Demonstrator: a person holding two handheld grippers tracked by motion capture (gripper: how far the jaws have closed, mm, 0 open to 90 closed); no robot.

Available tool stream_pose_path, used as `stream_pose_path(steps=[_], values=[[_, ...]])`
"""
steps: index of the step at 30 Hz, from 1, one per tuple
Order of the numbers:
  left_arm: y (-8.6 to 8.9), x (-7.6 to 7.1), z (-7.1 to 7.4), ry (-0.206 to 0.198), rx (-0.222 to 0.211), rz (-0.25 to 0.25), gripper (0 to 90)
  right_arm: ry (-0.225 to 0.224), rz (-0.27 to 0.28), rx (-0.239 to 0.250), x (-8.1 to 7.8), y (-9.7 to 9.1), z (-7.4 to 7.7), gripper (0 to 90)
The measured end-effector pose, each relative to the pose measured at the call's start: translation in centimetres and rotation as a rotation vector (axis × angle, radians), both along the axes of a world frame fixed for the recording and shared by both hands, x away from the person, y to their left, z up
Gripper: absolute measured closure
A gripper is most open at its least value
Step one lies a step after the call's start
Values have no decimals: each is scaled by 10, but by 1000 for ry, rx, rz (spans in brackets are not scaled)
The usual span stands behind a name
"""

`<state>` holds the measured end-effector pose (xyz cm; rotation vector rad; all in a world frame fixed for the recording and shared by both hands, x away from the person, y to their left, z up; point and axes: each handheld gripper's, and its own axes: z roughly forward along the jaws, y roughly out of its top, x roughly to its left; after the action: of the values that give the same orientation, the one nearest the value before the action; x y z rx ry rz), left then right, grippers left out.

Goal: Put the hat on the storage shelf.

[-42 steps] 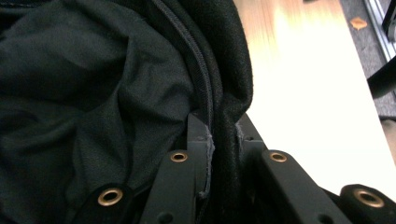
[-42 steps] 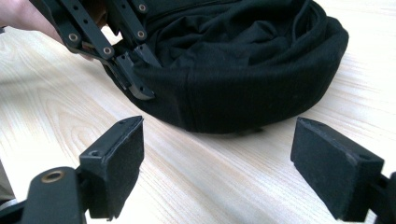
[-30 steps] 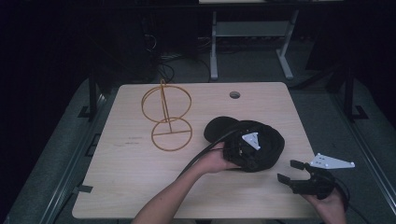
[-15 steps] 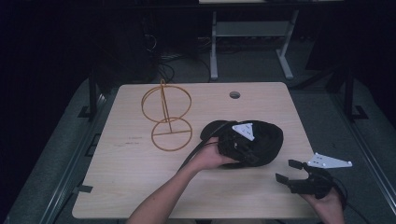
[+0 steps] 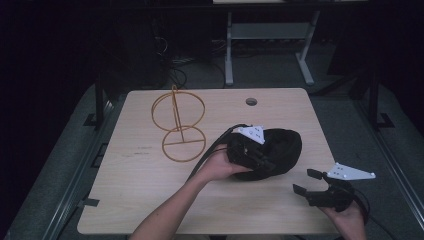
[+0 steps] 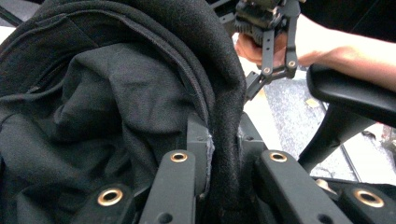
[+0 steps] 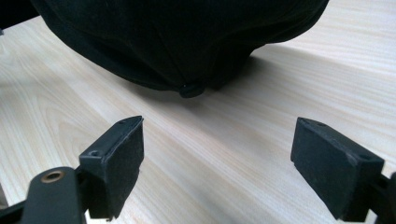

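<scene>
gold wire stand (image 5: 178, 125) at the table's (image 5: 140, 200) left. right of it the left gripper (image 5: 250, 150) pinches the black cap's (image 5: 282, 150) rim, jaws tight on the fabric. it looks soft, light and floppy; the stitched edge seems the best hold. near right, the right gripper (image 5: 307, 181) gapes wide, empty.

- No text, label, brand, number or sign can be read in any of the views.
</scene>
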<state>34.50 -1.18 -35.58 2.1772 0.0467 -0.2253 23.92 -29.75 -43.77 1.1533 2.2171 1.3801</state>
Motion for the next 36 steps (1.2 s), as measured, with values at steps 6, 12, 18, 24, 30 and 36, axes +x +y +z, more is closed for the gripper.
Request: stream_pose_path(steps=[6,12,18,24,30,36], values=[[8,-1,7,5,-29,8,805,-22,-4,29,-2,4,5,159],[14,-4,15,8,-68,8,805,-52,-6,41,-3,9,11,154],[20,-10,25,8,-105,5,804,-86,5,32,-4,18,16,150],[23,-13,32,3,-132,0,804,-151,27,24,-4,32,24,145],[26,-15,37,0,-151,-1,804,-182,31,53,-1,44,27,146],[27,-15,41,3,-163,-7,803,-193,6,122,3,49,27,155]])
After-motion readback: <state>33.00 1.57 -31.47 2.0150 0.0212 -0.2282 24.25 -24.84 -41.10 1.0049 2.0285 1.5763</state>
